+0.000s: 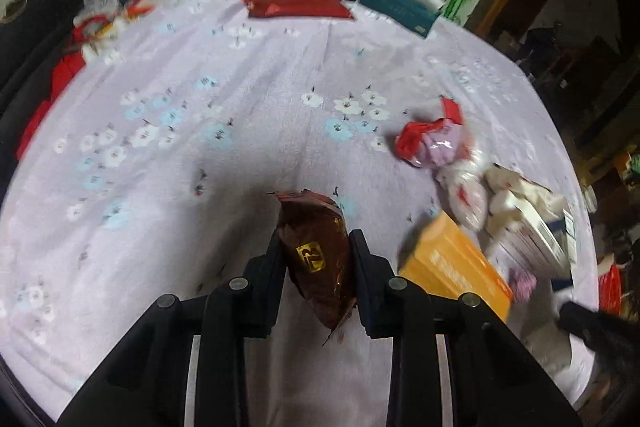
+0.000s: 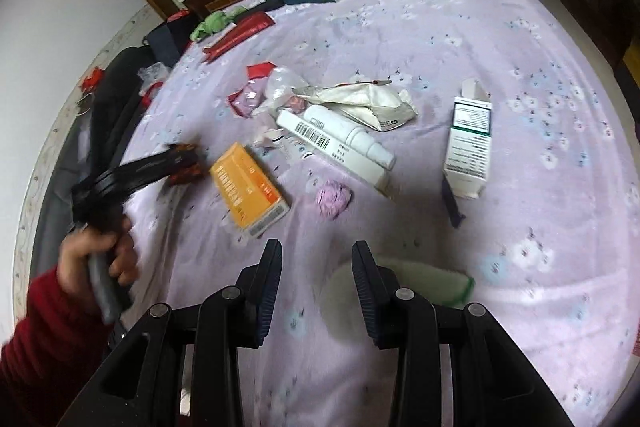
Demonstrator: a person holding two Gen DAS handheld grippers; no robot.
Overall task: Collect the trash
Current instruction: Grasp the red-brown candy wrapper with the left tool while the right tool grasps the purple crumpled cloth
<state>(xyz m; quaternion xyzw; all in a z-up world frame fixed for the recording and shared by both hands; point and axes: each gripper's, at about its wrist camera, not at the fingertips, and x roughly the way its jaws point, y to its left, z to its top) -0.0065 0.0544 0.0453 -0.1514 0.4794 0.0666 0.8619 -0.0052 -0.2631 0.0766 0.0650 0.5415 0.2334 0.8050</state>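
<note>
We find the brown wrapper (image 1: 318, 259), crinkled glossy foil, held between the left gripper (image 1: 316, 247) fingers (image 1: 276, 259) above the lilac floral bedspread (image 1: 200, 75). Its long axis runs roughly along the fingers, torn end toward the camera. The fingers press on both its sides. The right gripper (image 2: 316, 255) fingers stand apart, holding nothing, over the bedspread. Just beside the wrapper lies an orange carton (image 2: 250, 187), rectangular cardboard; past it, a white spray bottle (image 2: 348, 133), smooth cylindrical plastic.
</note>
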